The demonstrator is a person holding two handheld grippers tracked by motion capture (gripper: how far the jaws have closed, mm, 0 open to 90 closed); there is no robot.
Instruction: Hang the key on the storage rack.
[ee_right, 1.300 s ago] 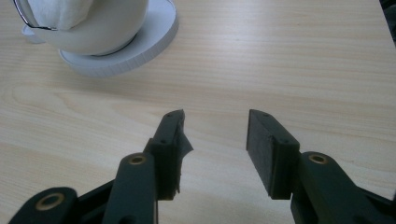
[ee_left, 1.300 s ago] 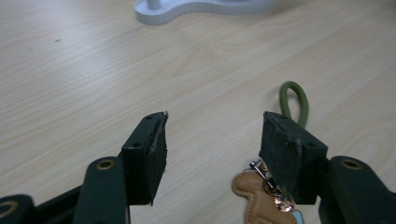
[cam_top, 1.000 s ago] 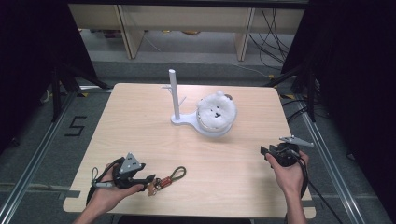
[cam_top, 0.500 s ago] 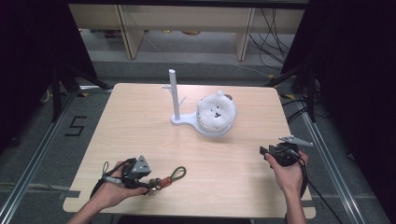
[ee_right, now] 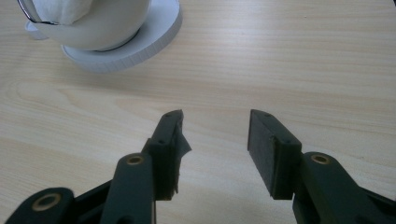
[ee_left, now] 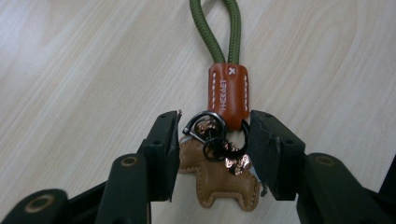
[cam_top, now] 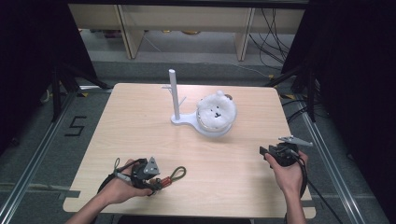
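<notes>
I've got the keychain, an olive-green cord loop with an orange leather sleeve, dark metal rings and a tan leather animal charm (ee_left: 219,179), lying flat on the pale wooden table (cam_top: 140,116), near its front edge and well in front of the white peg stand (cam_top: 175,98). My left claw (ee_left: 214,135) straddles the rings and the charm's top; its jaws have just been closing, and I see a sliver of gap on each side, so they're narrowed around the ring cluster but not pinching yet.

The risk as I judge it: the rings are loose and rounded, so the pads may catch only one ring or the sleeve's edge, and the charm could swing or slip free on the lift. Pads scraping the table could also push the whole thing forward.

My right claw (ee_right: 215,140) is spread and empty, well right of the keychain. Just right of the stand's post, the white bowl (cam_top: 219,126) on its round base holds a white fluffy plush (cam_top: 215,109).
</notes>
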